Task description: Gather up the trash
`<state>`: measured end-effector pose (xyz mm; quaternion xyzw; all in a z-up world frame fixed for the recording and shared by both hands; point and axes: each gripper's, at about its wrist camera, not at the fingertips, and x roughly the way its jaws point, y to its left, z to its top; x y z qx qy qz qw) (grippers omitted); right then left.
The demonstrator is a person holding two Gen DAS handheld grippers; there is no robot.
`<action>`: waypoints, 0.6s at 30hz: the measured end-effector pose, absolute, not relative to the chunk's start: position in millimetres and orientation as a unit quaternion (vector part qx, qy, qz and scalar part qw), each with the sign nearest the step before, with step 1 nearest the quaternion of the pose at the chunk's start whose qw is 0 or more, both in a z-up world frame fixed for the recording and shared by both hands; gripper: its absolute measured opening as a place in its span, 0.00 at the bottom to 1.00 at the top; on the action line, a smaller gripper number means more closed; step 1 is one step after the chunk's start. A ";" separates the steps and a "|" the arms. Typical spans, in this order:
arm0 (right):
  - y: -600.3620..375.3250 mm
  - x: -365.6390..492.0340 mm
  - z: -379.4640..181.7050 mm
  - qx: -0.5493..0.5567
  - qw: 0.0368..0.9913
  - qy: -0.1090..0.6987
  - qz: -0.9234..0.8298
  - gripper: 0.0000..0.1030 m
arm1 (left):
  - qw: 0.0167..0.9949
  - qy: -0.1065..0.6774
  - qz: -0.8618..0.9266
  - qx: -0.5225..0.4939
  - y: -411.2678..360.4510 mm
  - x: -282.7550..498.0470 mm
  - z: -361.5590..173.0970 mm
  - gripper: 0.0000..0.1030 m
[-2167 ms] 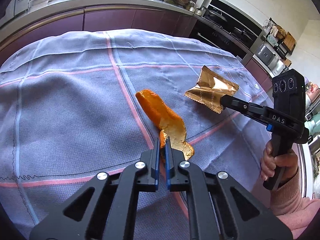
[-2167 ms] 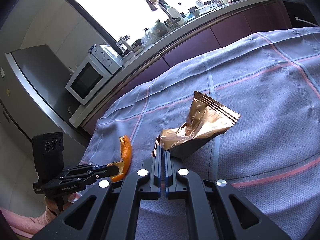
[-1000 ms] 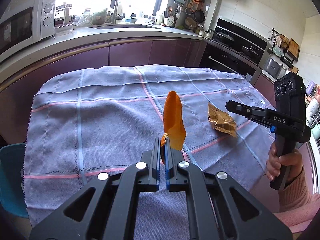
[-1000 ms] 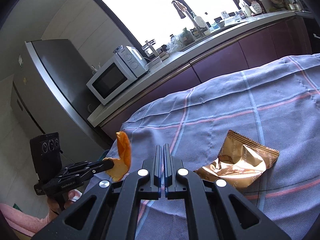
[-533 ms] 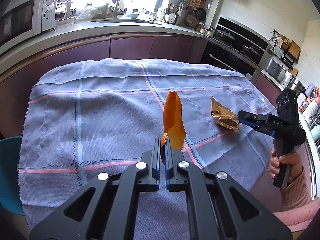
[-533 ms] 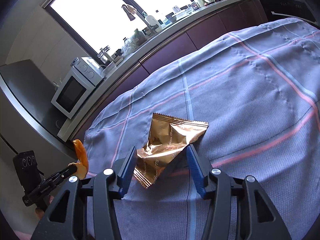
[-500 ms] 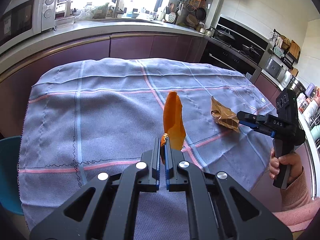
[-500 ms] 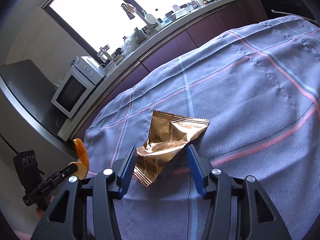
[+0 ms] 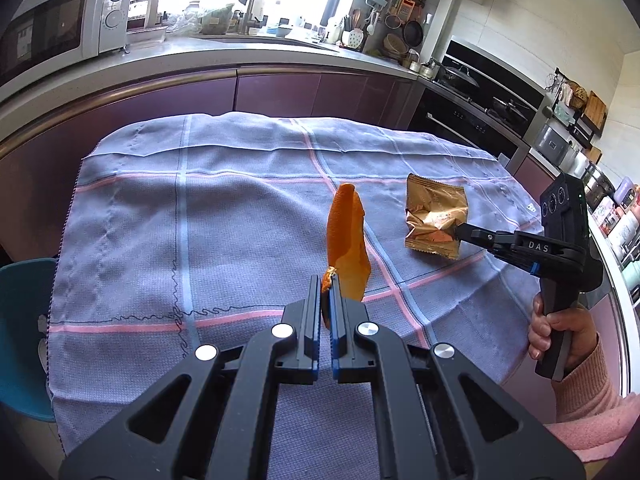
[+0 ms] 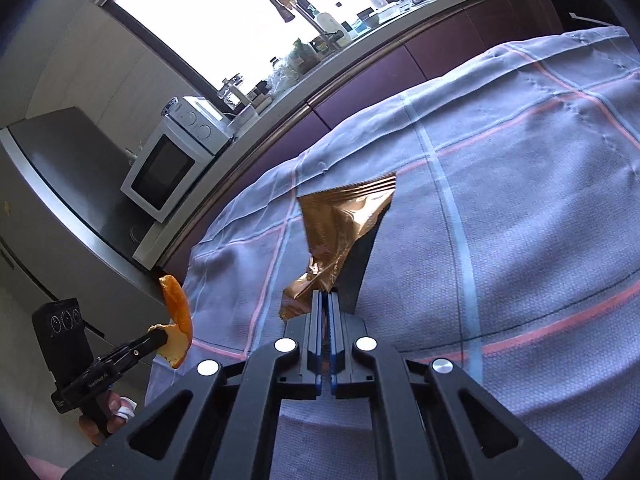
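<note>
Between the right gripper [image 10: 325,300] fingers: gold snack wrapper [image 10: 344,220], pinched at its near corner, long axis running straight ahead over the table [image 10: 520,200]. Left gripper [image 9: 326,296] fingers: clamped on the orange peel [image 9: 346,240], held upright, clear of the cloth.

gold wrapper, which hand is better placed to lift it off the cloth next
Right. The right gripper has just been closing and is shut on the near edge of the gold wrapper, which rests on the cloth. The left gripper is full, jaws clamped on the orange peel.

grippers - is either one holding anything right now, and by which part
Both. The left gripper pinches the orange peel by its lower end. The right gripper is shut on the gold wrapper at its crumpled near edge.
</note>
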<state>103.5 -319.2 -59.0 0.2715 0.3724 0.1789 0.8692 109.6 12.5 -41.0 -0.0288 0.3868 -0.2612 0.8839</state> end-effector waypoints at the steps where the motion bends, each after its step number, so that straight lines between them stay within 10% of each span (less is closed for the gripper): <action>1: -316.5 104.5 -56.6 0.271 0.869 0.369 0.185 0.01 | 0.885 0.386 -0.259 -0.030 14.7 109.0 -40.8 0.04; 18: -266.3 115.6 -26.4 0.226 0.872 0.362 0.237 0.02 | 0.902 0.368 -0.222 -0.047 62.7 98.8 -28.5 0.04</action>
